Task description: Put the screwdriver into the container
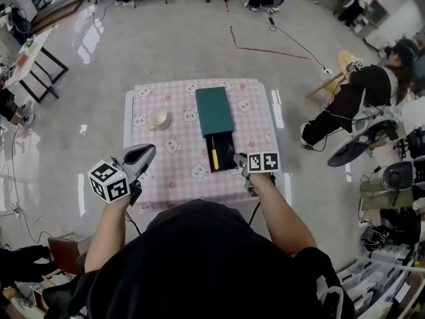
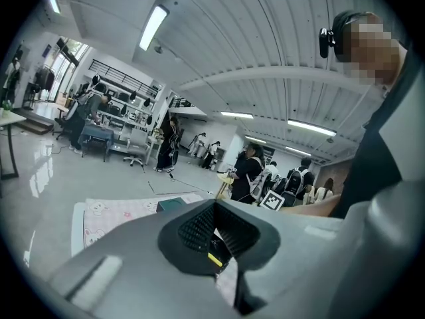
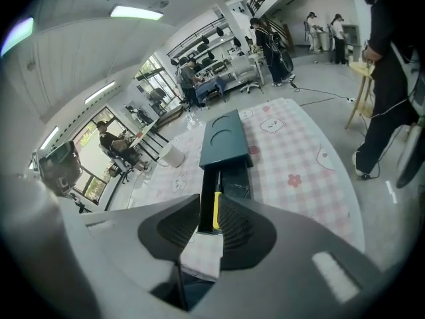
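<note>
A teal container [image 1: 214,110] lies along the middle of the pink checked table [image 1: 166,171], with its black tray [image 1: 224,148] slid out toward me. The screwdriver [image 1: 214,156], yellow-handled, lies inside that tray along its left side. My right gripper [image 1: 238,161] hovers just off the tray's near right corner. In the right gripper view its jaws [image 3: 210,201] stand a narrow gap apart with nothing between them, and the screwdriver [image 3: 216,212] and the container [image 3: 226,138] show beyond. My left gripper [image 1: 147,153] hangs over the table's near left, tips together and holding nothing [image 2: 214,208].
A white cup [image 1: 158,118] stands on the cloth left of the container. A seated person [image 1: 362,92] and a wooden stool [image 1: 339,68] are off the table's right side. More people, desks and chairs fill the room farther back.
</note>
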### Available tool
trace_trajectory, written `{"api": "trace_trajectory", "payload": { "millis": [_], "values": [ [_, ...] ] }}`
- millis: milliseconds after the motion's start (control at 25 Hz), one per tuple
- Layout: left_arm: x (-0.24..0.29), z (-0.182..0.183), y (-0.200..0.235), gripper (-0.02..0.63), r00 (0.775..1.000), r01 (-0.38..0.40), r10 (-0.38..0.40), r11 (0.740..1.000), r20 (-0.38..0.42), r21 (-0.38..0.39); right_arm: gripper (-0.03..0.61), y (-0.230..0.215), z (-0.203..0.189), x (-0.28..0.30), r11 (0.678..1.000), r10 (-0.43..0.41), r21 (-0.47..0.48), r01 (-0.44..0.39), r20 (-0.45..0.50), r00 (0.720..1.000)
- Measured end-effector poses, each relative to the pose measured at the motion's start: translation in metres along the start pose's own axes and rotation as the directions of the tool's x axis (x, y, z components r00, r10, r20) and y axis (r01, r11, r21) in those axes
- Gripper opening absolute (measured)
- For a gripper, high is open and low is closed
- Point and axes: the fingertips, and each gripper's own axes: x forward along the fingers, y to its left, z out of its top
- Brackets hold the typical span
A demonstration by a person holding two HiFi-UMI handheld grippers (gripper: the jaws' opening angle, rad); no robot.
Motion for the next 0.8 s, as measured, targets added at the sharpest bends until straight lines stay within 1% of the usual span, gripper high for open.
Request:
{"api": "trace_trajectory", "payload": {
  "millis": [360,520,800],
  "values": [
    [0.003,-0.012,-0.005,0.000,1.000,0.011,-0.011,1.000,-0.020,0.006,0.112,0.012,0.003,-0.029,1.000,0.018,-0.004,-0.017,0.065,0.998],
    [0.004,-0.010,-0.005,0.000,1.000,0.016,-0.016,1.000,-0.024,0.012,0.112,0.024,0.009,-0.042,0.997,0.001,-0.072,0.006,0.094,0.996],
    [0.006,-0.007,-0.007,0.000,0.999,0.021,-0.021,1.000,-0.030,0.022,0.113,0.055,0.030,-0.062,0.990,0.046,-0.143,-0.021,0.173,0.984]
  ]
}}
